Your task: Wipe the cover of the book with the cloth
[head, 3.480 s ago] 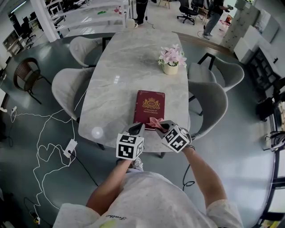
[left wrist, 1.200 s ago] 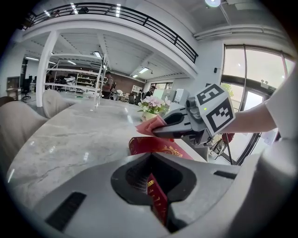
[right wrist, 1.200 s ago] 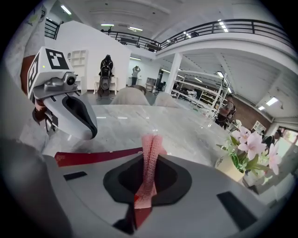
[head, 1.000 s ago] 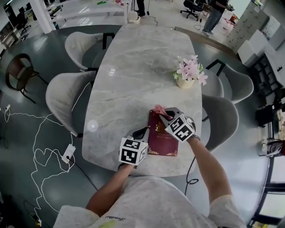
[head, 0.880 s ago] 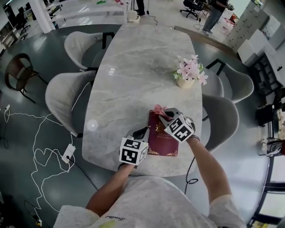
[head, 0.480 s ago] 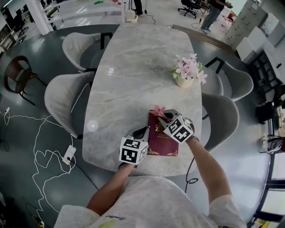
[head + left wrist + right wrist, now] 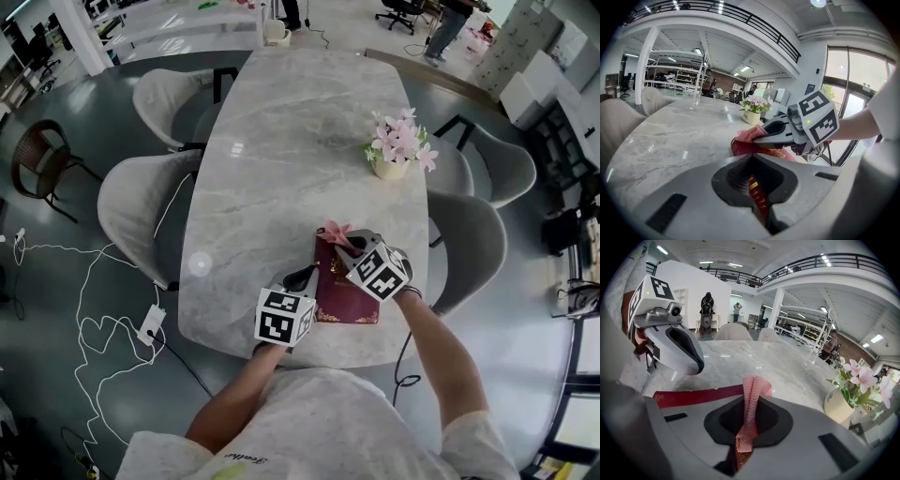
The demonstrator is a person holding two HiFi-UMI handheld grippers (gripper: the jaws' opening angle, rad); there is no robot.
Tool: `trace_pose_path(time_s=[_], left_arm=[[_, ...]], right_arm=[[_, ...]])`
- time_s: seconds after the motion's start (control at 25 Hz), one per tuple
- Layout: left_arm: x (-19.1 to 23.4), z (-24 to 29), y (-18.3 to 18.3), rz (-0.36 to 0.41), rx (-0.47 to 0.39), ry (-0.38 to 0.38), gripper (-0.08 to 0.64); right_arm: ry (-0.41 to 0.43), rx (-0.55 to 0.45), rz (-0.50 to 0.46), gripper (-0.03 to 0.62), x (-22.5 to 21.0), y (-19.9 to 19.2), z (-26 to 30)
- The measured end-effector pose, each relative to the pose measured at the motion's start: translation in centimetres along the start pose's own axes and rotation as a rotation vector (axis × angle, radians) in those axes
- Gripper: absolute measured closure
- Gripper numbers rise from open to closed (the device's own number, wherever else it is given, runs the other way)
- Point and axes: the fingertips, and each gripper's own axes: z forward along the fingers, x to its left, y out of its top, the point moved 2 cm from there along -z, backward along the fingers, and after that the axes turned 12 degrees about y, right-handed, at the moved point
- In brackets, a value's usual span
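Observation:
A dark red book (image 7: 343, 293) with gold print lies on the marble table (image 7: 281, 169) near its front edge. My left gripper (image 7: 305, 277) is shut on the book's left edge, and the red spine (image 7: 758, 201) shows between its jaws. My right gripper (image 7: 343, 243) is shut on a pink cloth (image 7: 335, 232), which rests at the book's far end. In the right gripper view the cloth (image 7: 750, 397) stands pinched upright between the jaws, with the book (image 7: 693, 396) below it and the left gripper (image 7: 670, 341) on the left. The left gripper view shows the cloth (image 7: 750, 134) on the book's far edge.
A pot of pink flowers (image 7: 394, 150) stands on the table beyond the book, to the right. Grey chairs (image 7: 141, 202) (image 7: 464, 246) flank the table. A white cable (image 7: 103, 319) lies on the floor at the left.
Since 3.5 s ago my right gripper has carried the cloth from the book's near end to its far end. Over the last second both grippers have hardly moved.

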Motion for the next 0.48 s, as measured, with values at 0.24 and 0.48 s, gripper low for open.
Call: trace_pose_path(time_s=[0.24, 0.48], left_arm=[[-0.6, -0.7, 0.0, 0.007, 0.003, -0.007, 0.552], [-0.6, -1.4, -0.3, 0.009, 0.011, -0.004, 0.552]], right_arm=[[0.006, 0.012, 0.013, 0.574, 0.9, -0.3, -0.4], [0.005, 0.014, 0.026, 0.574, 1.7, -0.3, -0.5]])
